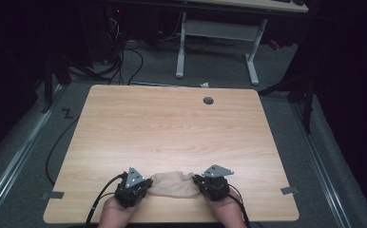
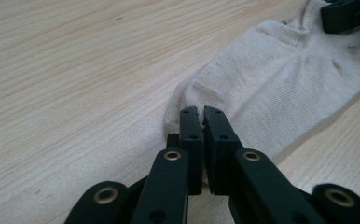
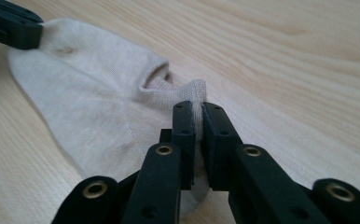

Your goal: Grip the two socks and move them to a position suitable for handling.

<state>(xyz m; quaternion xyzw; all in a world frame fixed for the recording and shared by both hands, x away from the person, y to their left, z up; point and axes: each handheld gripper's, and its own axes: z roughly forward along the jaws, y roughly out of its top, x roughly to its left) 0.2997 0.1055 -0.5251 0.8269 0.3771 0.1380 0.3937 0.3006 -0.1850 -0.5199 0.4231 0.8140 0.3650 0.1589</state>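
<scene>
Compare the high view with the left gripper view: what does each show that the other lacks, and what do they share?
High view alone: the whole table, its round grommet hole, the floor cables, and both hands with the right claw. Left gripper view alone: the left claw shut on the beige sock's knit edge, seen close up. Both show the sock lying on the wooden tabletop, pinched at each end.

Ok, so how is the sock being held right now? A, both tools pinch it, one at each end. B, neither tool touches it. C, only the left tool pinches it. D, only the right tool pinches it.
A: the left tool is shut on one end of the sock and the right tool is shut on a fold of fabric at the other end, with the sock lying on the table between them.
</scene>
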